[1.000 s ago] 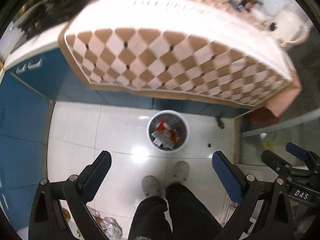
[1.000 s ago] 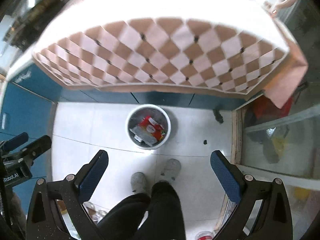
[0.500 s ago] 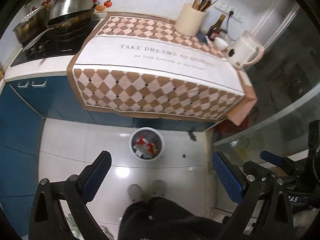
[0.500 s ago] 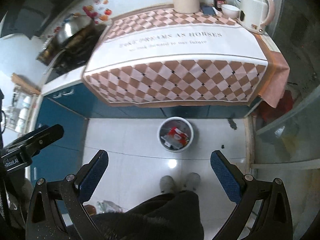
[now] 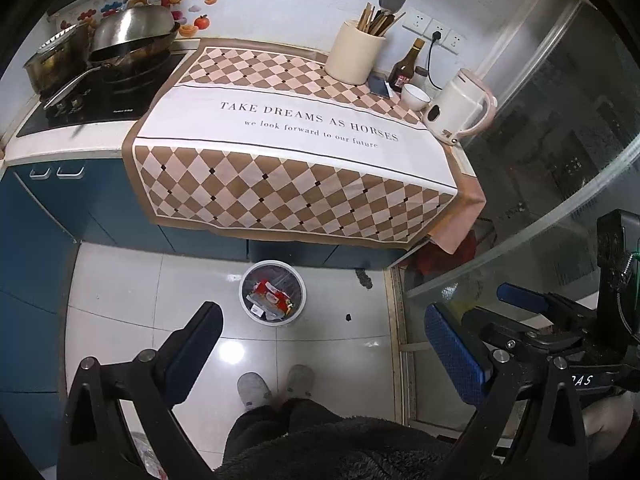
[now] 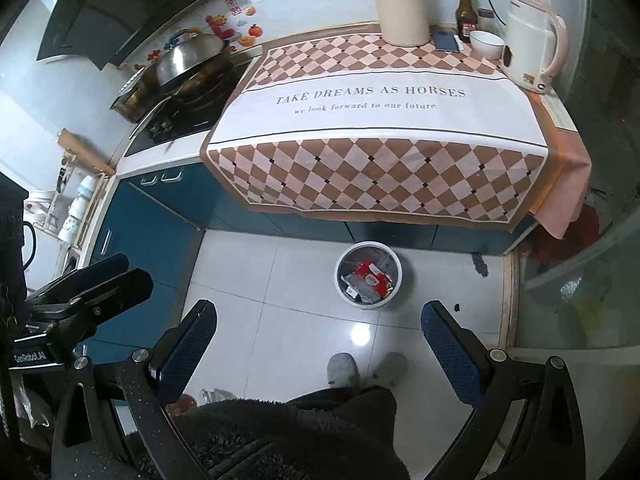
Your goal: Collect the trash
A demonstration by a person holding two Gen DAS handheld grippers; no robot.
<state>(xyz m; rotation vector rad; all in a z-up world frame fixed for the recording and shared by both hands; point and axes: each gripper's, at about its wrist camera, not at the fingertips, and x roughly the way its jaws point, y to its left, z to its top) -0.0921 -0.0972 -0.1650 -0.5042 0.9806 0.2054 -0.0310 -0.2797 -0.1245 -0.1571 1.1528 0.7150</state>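
Note:
A white round trash bin [image 5: 298,312] stands on the tiled floor in front of the blue cabinets, with red and clear wrappers [image 5: 269,299] inside. It also shows in the right wrist view [image 6: 343,292] with its wrappers [image 6: 369,277]. My left gripper [image 5: 324,344] is open and empty, held high above the floor. My right gripper [image 6: 318,340] is open and empty at a similar height. The checked cloth [image 5: 296,148] on the counter carries no loose trash in view.
A utensil holder [image 5: 354,56], sauce bottle [image 5: 405,66], bowl [image 5: 415,97] and kettle [image 5: 458,110] stand at the counter's back right. A wok [image 5: 132,38] sits on the stove at left. A glass partition [image 5: 560,160] is on the right. My feet [image 5: 276,386] are on the floor.
Both grippers have risen and pulled back from the bin, so the whole counter top has come into view. Both stay open and empty.

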